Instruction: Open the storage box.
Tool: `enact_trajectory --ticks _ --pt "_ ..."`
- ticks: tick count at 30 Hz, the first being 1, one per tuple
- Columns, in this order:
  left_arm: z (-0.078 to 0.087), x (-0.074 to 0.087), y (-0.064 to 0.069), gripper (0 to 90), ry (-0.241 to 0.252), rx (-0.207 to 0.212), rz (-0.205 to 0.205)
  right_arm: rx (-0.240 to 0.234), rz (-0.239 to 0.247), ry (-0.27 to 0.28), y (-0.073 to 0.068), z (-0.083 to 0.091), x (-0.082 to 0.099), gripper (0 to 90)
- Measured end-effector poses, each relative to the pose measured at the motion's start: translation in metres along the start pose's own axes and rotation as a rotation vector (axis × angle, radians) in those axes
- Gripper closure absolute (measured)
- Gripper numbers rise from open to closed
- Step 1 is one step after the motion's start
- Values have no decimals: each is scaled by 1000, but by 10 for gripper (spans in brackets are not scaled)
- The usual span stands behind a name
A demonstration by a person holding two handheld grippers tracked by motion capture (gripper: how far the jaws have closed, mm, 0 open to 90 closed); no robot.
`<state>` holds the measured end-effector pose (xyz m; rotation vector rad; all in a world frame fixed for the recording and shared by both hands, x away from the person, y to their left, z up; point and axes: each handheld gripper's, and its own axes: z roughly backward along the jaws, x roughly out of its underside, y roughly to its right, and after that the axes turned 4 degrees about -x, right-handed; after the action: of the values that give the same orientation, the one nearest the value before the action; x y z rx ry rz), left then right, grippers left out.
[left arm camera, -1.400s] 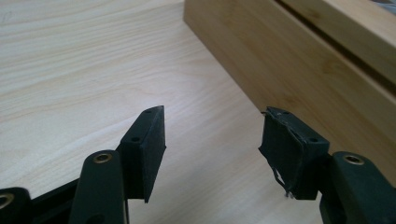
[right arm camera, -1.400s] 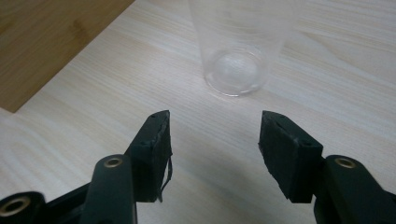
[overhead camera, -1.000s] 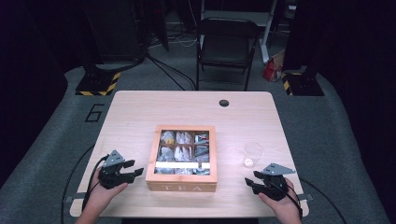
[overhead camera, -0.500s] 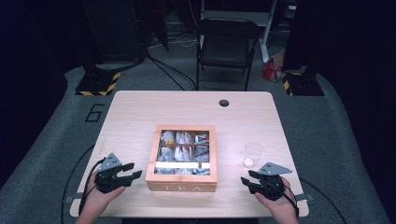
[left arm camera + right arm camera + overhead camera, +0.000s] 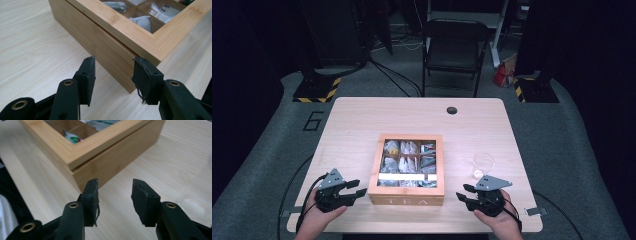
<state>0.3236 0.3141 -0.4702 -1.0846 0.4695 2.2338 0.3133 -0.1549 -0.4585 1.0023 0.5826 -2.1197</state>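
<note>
A wooden tea box (image 5: 406, 170) marked "TEA" sits at the centre of the worktop (image 5: 362, 125), its windowed lid closed over compartments of tea bags. The left gripper (image 5: 354, 188) rests just beside the box's left front corner, jaws released and empty. The right gripper (image 5: 464, 192) rests near the right front corner, jaws likewise apart. A small clear cup (image 5: 482, 164) stands just beyond the right gripper

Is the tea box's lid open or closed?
Closed. The tea box has its window lid lying flat on top, with only a thin seam below it, and the tea bags show through it.
</note>
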Motion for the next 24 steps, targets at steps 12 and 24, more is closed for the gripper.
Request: enact_trajectory --ticks 12,24 --pt "5 5 6 520 14 28 2 -46 24 -15 -12 -12 -4 588" --pt "8 11 12 514 26 56 19 -93 65 -23 -21 -26 -7 550"
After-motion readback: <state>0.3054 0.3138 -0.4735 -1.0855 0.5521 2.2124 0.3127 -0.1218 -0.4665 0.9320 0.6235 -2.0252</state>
